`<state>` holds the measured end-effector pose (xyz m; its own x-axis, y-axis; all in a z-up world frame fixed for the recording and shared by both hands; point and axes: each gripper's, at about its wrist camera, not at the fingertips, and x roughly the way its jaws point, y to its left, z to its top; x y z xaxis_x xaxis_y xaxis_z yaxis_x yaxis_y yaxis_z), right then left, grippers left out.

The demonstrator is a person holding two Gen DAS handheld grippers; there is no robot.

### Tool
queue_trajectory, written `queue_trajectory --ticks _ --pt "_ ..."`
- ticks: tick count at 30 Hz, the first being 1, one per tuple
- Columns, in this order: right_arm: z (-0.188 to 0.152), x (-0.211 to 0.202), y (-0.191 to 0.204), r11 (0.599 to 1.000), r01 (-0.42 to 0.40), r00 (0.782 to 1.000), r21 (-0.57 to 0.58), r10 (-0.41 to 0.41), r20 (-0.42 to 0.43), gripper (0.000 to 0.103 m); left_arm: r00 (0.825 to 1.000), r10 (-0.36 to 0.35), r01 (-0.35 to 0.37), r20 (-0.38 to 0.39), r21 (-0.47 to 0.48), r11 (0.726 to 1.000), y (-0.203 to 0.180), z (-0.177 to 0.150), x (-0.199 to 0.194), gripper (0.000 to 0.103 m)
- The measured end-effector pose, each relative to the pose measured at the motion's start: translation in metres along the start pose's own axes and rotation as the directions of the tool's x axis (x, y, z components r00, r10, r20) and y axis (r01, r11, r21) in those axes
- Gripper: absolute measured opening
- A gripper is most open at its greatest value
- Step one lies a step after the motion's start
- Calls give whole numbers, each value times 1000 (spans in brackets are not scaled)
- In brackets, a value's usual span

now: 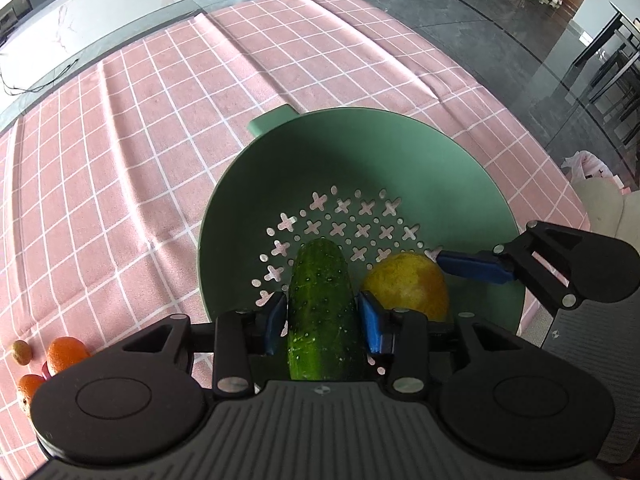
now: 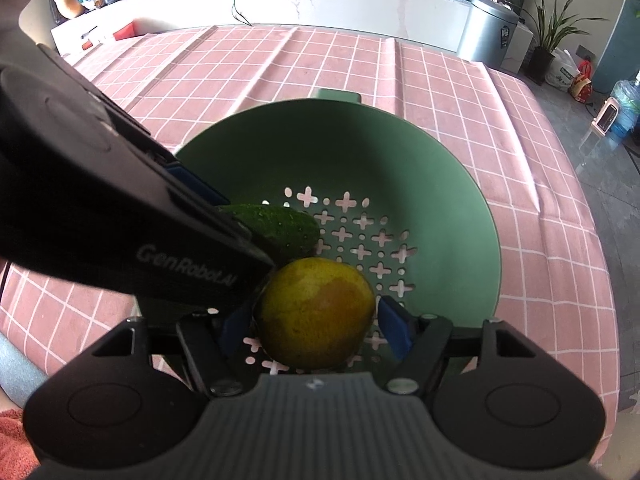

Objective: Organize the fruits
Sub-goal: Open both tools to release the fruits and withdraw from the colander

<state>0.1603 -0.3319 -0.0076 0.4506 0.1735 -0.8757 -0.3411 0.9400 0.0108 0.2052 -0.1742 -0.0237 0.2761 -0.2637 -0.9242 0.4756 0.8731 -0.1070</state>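
Note:
A green colander bowl (image 1: 360, 152) stands on the pink checked tablecloth; it also shows in the right wrist view (image 2: 400, 152). My left gripper (image 1: 323, 322) is shut on a dark green cucumber (image 1: 322, 312), held over the bowl's perforated bottom. My right gripper (image 2: 316, 326) is shut on a yellow-orange mango (image 2: 316, 312) inside the bowl, right beside the cucumber (image 2: 280, 226). The mango (image 1: 406, 286) and one blue fingertip of the right gripper (image 1: 474, 266) show in the left wrist view. The left gripper's black body (image 2: 120, 216) crosses the right wrist view.
Two oranges (image 1: 64, 354) and a small brownish fruit (image 1: 21, 351) lie on the cloth at the lower left of the left wrist view. A grey bin (image 2: 490, 32) stands beyond the table's far edge. The table's right edge drops to a dark floor (image 1: 520, 60).

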Motion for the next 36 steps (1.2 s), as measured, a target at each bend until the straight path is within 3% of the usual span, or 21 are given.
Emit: queue_trajectory --ticks 4,16,26,30,32,36 --pt "0 -6 1 1000 19 1000 -3 -19 19 75 999 -19 19 33 4 1000 -1 -5 -10 58" --pt "-15 -51 13 992 88 983 94 -102 150 81 981 -3 -2 193 26 1000 -10 -31 -71 58" --pt "-41 -84 48 966 -20 961 257 -52 270 85 943 93 -92 319 -20 996 6 -80 -117 60" --pt "-52 -88 69 958 -100 952 270 14 305 88 925 155 -151 347 -37 988 16 -101 -126 60" --pt "-59 -90 82 956 -107 944 274 11 330 93 919 174 -166 355 -52 985 23 -111 -131 60" --pt "-64 -91 103 964 -97 933 250 0 360 92 911 199 -169 361 -111 979 43 -131 -133 61"
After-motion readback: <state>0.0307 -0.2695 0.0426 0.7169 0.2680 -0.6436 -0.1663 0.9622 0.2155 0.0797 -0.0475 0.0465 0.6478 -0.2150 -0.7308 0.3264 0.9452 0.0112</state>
